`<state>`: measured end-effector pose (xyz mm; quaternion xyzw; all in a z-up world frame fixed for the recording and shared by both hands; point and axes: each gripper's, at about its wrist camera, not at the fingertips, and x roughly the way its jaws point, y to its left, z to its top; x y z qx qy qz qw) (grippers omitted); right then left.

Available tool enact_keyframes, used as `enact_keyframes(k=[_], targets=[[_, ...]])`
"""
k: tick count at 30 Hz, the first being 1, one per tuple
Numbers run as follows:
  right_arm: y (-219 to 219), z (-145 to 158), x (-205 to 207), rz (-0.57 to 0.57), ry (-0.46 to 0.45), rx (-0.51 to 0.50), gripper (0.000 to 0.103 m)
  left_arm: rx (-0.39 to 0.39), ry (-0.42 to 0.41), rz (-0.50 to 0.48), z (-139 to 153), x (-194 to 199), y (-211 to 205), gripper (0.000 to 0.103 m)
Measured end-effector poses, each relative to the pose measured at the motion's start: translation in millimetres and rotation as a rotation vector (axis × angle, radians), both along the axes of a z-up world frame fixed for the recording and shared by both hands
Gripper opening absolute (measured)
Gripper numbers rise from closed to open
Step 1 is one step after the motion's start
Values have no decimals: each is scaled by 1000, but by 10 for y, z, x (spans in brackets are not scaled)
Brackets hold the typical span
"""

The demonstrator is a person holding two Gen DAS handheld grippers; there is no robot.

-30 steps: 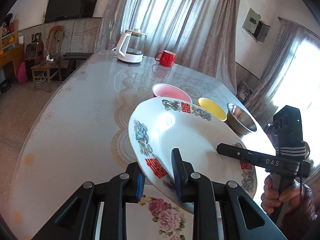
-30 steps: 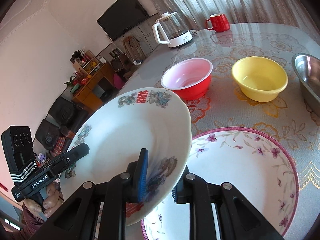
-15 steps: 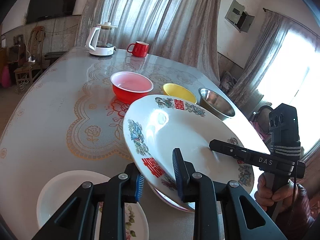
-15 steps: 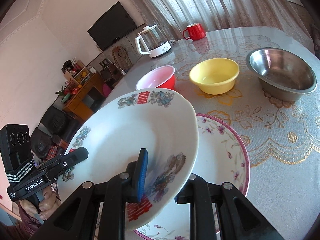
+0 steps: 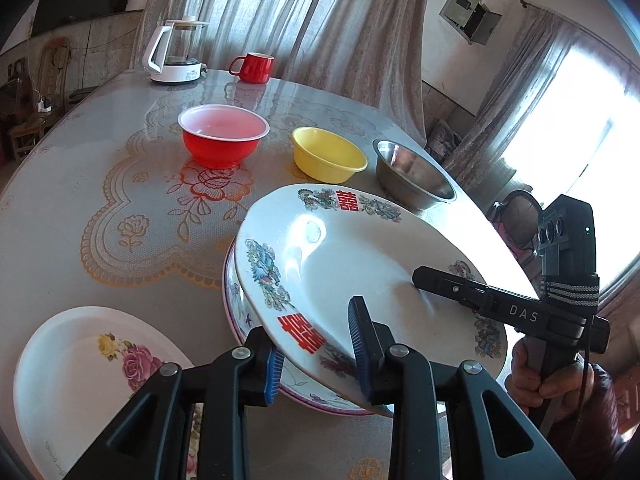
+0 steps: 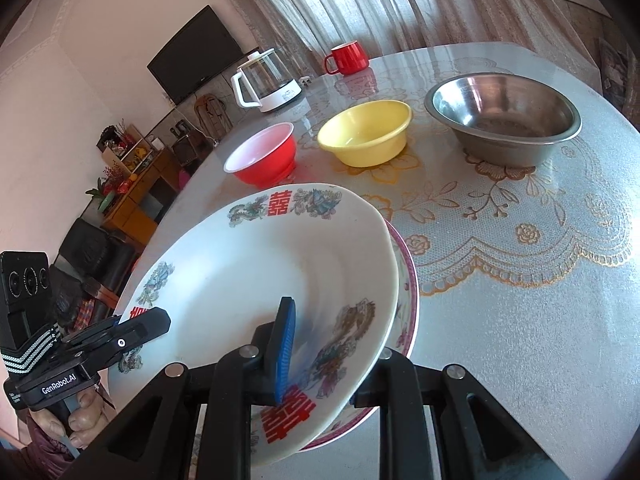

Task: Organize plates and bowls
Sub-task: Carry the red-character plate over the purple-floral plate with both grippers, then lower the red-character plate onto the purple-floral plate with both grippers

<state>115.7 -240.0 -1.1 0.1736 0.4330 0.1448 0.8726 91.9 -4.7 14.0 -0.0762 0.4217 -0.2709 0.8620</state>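
A large white plate with red characters (image 5: 340, 264) is held tilted by both grippers. My left gripper (image 5: 316, 356) is shut on its near rim. My right gripper (image 6: 316, 364) is shut on the opposite rim, and shows in the left wrist view (image 5: 472, 292). The plate (image 6: 256, 280) hangs just above a pink-rimmed floral plate (image 5: 236, 300) on the table, also in the right wrist view (image 6: 408, 280); contact cannot be told. A small white plate with a rose (image 5: 80, 360) lies to the left. A red bowl (image 5: 222, 140), a yellow bowl (image 5: 326, 156) and a steel bowl (image 5: 412, 176) stand behind.
A glass kettle (image 5: 176, 52) and a red mug (image 5: 254, 67) stand at the far end of the round table (image 5: 80, 152). The table edge runs close on the right (image 6: 592, 360). Curtains and a window lie beyond.
Both grippers have carried the character plate right and down, over the pink-rimmed plate. The small rose plate has come into view on the left.
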Motion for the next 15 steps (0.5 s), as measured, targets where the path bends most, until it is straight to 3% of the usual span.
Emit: enact_keyframes(k=[15], targets=[[-16,-138,-4,-19,46,-41,20,12,57,5,-162,77,-45,32]])
